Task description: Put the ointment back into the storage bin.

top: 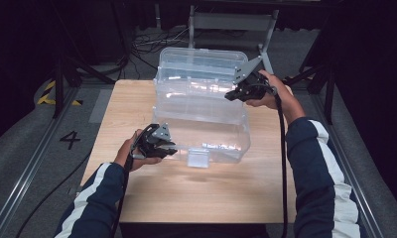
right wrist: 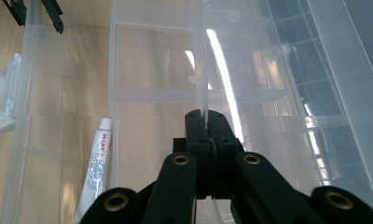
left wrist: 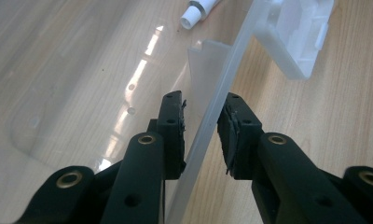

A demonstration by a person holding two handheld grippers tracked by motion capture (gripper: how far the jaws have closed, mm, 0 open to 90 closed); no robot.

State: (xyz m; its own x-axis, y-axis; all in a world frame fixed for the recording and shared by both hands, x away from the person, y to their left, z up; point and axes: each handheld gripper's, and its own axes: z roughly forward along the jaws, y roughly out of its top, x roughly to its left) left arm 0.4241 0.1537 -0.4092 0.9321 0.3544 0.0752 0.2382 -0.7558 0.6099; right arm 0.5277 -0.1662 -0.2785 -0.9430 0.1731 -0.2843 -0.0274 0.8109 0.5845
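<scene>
Two grips are seen on the clear box (top: pixel 201 119) at the table's (top: pixel 137 198) middle: the right gripper (right wrist: pixel 206 122) is clamped on an inner tray wall, the left gripper (left wrist: pixel 201 119) is spread astride the front rim, where slipping could be risked.

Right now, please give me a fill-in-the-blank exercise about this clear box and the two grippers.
1. The right gripper is ____ on a thin divider of the inner tray.
2. The left gripper straddles the box's front wall with its jaws ____.
3. The white tube lies ____ the clear box.
4. The box stands on a ____ table.

Missing words: shut; open; inside; wooden
</scene>
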